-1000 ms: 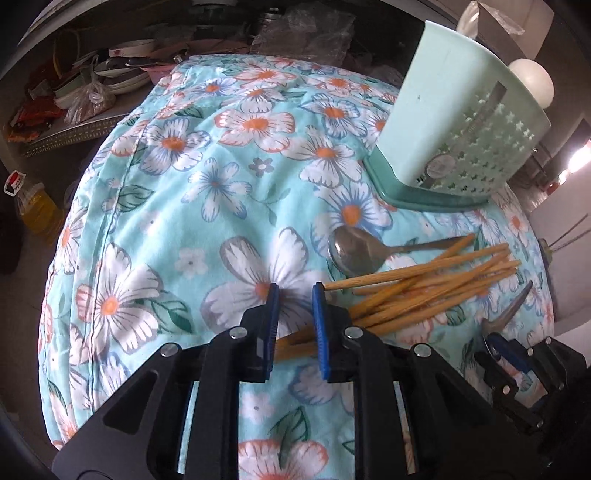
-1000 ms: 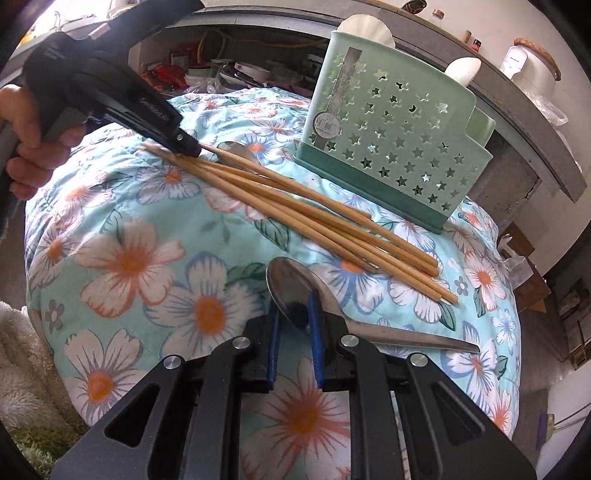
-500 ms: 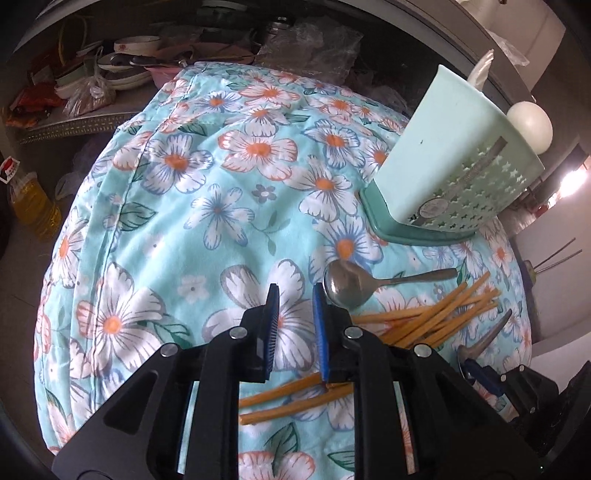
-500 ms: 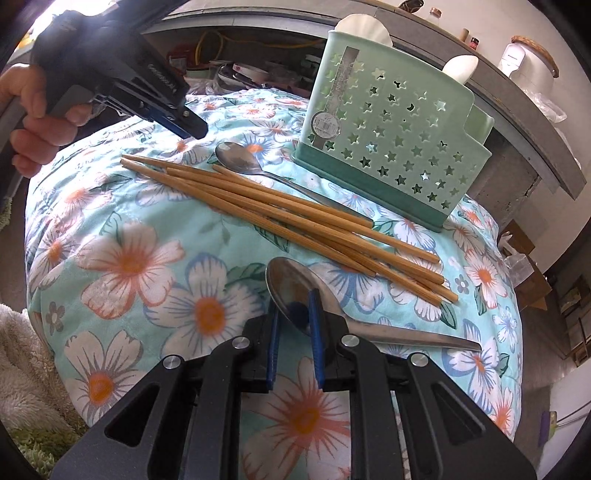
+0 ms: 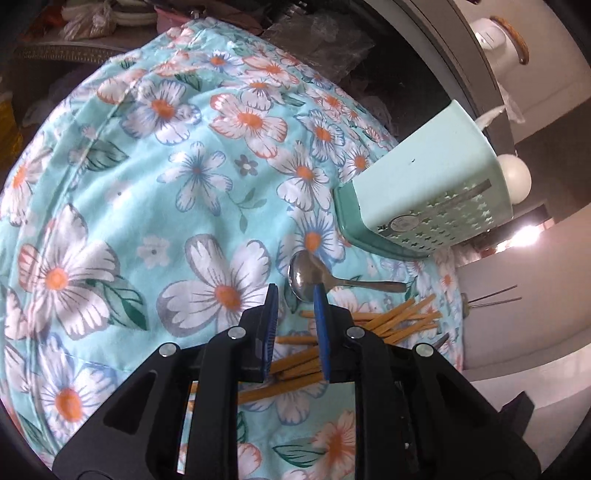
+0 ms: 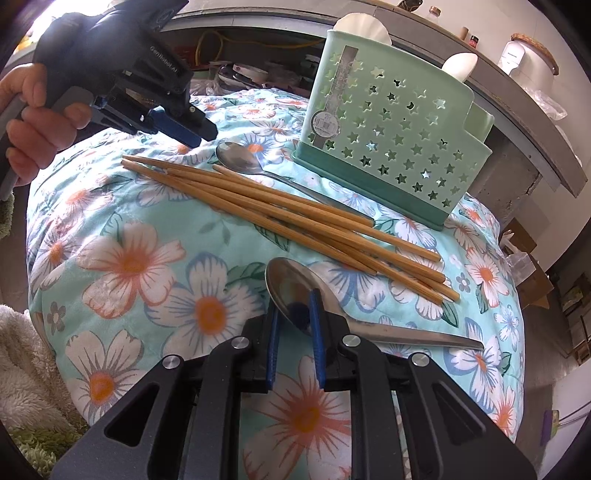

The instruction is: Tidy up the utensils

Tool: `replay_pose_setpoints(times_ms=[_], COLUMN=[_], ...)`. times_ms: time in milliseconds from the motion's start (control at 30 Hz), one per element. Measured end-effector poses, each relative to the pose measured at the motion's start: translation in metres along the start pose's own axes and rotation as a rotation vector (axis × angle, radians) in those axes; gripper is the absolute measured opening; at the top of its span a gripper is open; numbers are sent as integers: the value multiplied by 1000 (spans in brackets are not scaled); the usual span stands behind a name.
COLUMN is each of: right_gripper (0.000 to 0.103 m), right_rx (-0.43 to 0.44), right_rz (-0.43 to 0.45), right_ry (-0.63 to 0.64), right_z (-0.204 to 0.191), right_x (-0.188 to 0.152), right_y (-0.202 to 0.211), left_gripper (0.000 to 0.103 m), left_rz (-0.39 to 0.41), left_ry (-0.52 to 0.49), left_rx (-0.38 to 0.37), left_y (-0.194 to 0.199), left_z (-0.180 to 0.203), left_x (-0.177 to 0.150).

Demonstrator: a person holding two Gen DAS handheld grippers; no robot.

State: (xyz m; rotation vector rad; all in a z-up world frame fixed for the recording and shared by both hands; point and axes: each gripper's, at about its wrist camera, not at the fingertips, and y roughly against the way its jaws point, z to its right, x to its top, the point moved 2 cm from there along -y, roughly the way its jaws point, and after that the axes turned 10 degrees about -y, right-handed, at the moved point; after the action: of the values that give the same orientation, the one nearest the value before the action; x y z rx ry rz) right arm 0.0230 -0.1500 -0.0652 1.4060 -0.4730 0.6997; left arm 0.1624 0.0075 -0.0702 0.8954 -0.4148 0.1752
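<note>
Several bamboo chopsticks (image 6: 280, 210) lie in a loose bundle on the floral cloth (image 6: 125, 266); they also show in the left wrist view (image 5: 391, 325). A steel spoon (image 6: 240, 160) lies beyond them, also in the left wrist view (image 5: 306, 277). A second spoon (image 6: 295, 291) lies at my right gripper (image 6: 293, 306), its bowl between the open jaws. The mint green star-holed utensil holder (image 6: 388, 144) stands behind, also in the left wrist view (image 5: 428, 195). My left gripper (image 5: 295, 299) is open and empty, raised above the chopstick ends; it also shows in the right wrist view (image 6: 201, 134).
White spoons (image 6: 458, 64) stick out of the holder. A cluttered shelf with bowls and bags (image 5: 122, 14) lies beyond the cloth. A grey counter (image 6: 517, 103) with a white jar (image 6: 528, 59) runs behind. A fluffy white rug (image 6: 22, 373) is at the left.
My left gripper has lifted up and away from the chopstick ends, which lie free on the cloth. The right gripper has stayed around the near spoon's bowl.
</note>
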Motion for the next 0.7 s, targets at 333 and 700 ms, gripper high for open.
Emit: replay_pose_setpoints(times_ms=[333,700], right_gripper=[17,17], right_rx=[2,3], right_rz=[2,4], right_ry=[-2,-6], right_z=[0,1], right_x=[0,0], right_y=[0,1], left_gripper=[16,1], left_rz=[-2,69], left_ry=[300,193], left_rx=[-166,-10], left_y=[-26,-25], left_z=[-32,-21], left_x=[2,32])
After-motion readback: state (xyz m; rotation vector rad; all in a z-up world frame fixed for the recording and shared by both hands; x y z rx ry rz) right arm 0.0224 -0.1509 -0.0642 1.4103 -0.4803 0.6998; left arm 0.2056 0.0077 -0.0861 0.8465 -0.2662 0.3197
